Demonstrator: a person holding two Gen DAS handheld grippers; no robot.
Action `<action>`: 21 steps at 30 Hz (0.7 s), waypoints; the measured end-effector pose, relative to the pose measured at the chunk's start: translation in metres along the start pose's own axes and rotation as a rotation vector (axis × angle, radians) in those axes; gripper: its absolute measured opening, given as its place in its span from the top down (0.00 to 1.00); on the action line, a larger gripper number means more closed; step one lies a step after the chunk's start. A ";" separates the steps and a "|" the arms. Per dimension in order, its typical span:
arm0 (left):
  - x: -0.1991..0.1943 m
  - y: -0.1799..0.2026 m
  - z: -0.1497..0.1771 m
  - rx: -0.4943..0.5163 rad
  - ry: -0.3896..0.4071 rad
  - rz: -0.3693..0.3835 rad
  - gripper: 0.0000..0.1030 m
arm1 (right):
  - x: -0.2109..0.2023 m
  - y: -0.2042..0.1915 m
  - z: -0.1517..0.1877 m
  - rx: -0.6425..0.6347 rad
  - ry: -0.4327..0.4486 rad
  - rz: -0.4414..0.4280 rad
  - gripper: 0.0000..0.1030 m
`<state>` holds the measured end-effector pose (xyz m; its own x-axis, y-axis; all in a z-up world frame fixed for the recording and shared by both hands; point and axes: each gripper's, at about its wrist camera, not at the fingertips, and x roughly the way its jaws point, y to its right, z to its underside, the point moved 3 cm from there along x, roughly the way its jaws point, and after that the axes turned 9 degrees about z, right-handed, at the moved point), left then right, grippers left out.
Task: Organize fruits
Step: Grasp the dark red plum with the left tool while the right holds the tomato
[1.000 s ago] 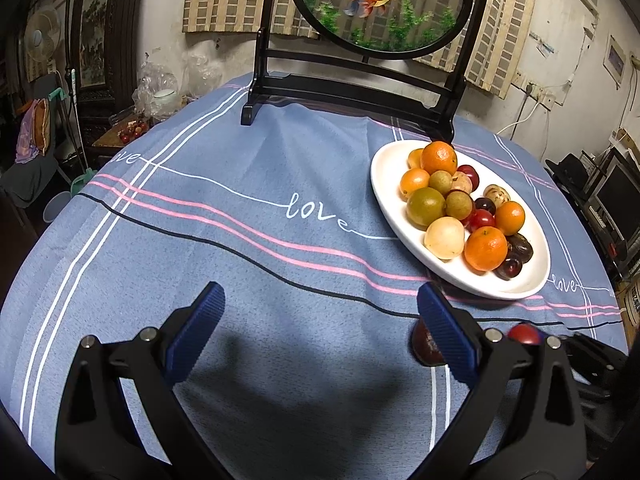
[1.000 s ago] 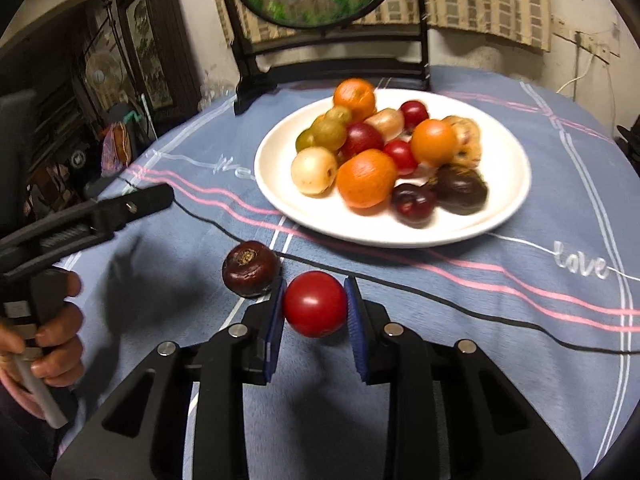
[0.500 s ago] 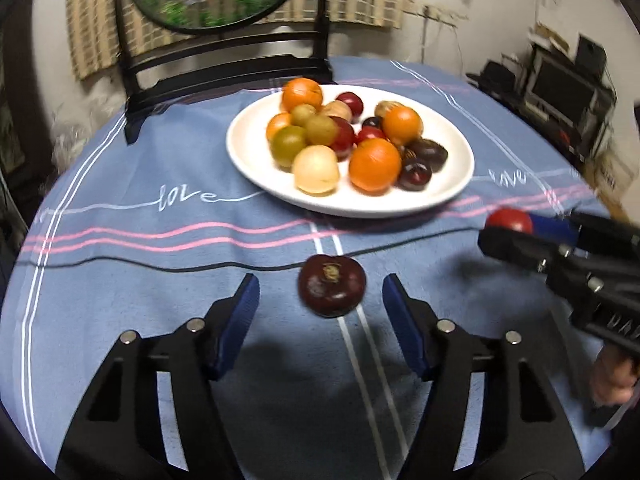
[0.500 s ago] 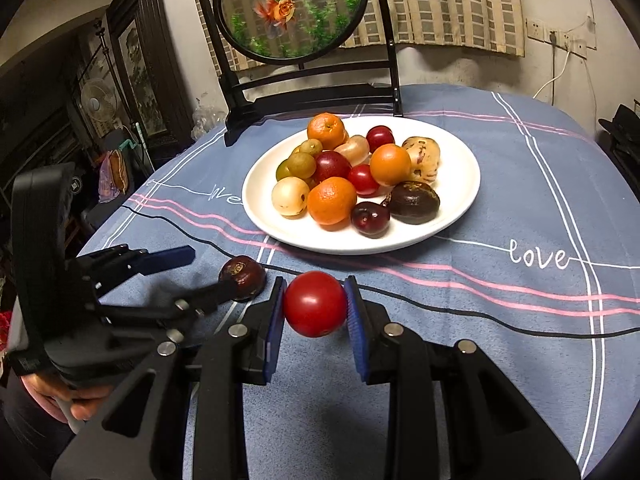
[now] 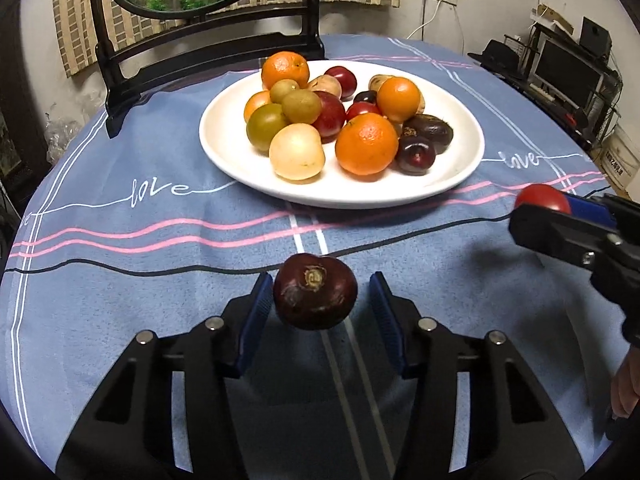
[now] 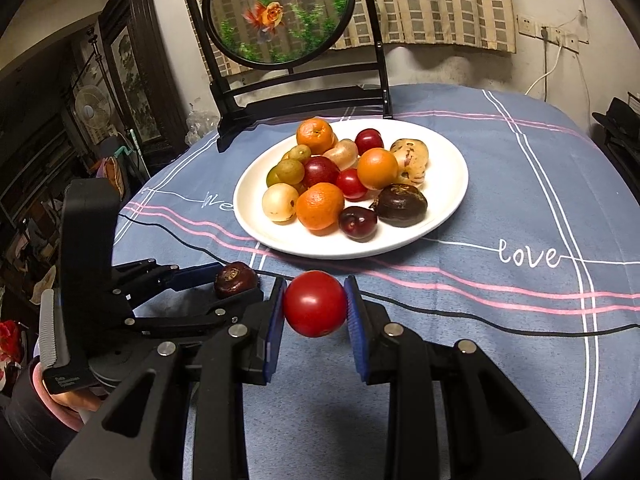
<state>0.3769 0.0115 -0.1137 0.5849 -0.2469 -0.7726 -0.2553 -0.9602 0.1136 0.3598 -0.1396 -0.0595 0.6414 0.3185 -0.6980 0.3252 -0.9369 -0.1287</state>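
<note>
Both pairs of jaws framed a fruit apiece. On the left gripper (image 5: 316, 304) the blue pads were closing around a dark maroon fruit (image 5: 315, 291) that sat on the blue tablecloth (image 5: 120, 320); the left pad lay against the fruit's side, while a narrow strip of cloth showed between the fruit and the right pad, so the squeeze was not complete. From the right wrist view the same dark fruit (image 6: 236, 280) showed between those black fingers at the left of the frame, with part of the person's hand (image 6: 60, 396) wrapped around the handle below.

The right gripper (image 6: 315, 306) was clamped on a red tomato (image 6: 315, 304), both pads pressed to its sides and the tomato clear of the cloth. In the left wrist view that tomato (image 5: 542, 199) peeked above the black finger at the right edge.

Just beyond both grippers, past pink and black stripes in the cloth, stood a white oval plate (image 6: 448, 184) piled with fruit: oranges, greenish and pale yellow round ones, red ones and several dark purple ones. The word "love" was stitched in white on the cloth to either side of the plate.

Behind the plate, at the table's far edge, rose a black stand (image 6: 304, 96) carrying a round goldfish panel (image 6: 276, 12). A woven blind (image 6: 432, 4) hung on the wall behind.
</note>
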 end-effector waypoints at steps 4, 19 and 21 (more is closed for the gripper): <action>0.005 -0.003 -0.001 -0.011 -0.013 -0.011 0.57 | -0.001 0.001 0.000 0.007 -0.001 0.001 0.71; -0.004 -0.003 0.006 -0.075 -0.005 0.014 0.59 | -0.004 0.003 -0.002 0.019 -0.002 -0.012 0.71; -0.010 0.000 0.011 -0.097 0.003 0.017 0.59 | -0.006 0.002 -0.002 0.021 0.002 -0.014 0.71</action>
<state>0.3623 0.0157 -0.1127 0.5838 -0.2634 -0.7680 -0.1899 -0.9640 0.1863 0.3577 -0.1427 -0.0545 0.6384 0.3317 -0.6946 0.3192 -0.9352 -0.1532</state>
